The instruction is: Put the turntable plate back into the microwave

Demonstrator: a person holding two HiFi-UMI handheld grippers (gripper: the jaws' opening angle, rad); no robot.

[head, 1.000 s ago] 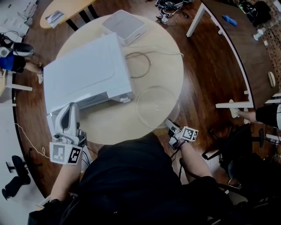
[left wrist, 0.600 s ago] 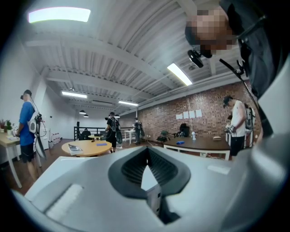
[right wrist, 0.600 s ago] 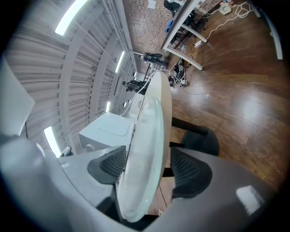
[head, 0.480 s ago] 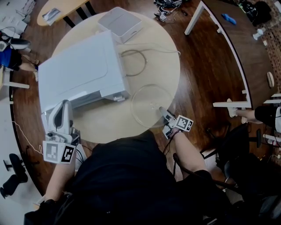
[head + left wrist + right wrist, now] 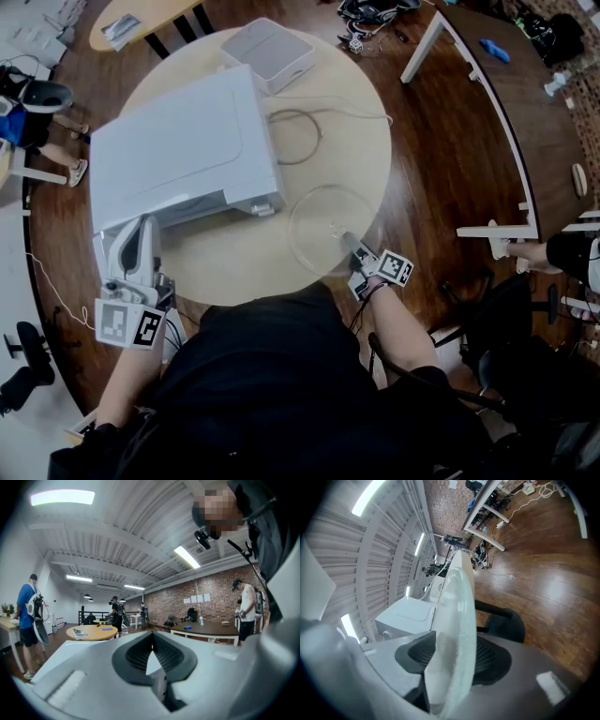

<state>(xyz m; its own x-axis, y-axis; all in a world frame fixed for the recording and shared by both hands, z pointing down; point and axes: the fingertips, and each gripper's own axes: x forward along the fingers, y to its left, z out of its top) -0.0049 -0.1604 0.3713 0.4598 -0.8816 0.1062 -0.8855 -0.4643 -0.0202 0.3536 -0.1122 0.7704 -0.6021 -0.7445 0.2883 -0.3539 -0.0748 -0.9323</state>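
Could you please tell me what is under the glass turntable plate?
Only the pale top of the round table, visible through the clear glass turntable plate. Nothing else shows beneath it. The right gripper, whose jaws have just been closing round the rim, covers the near edge.

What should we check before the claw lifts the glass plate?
1. Jaws of the right claw around the rim of the turntable plate: ok.
2. Grip tight enough: cannot tell; the jaws have just been closing.
3. Plate lying flat on the table: ok.
4. Left claw shut on the microwave door, holding it open: ok.
5. Room inside the microwave: cannot tell, hidden from above.
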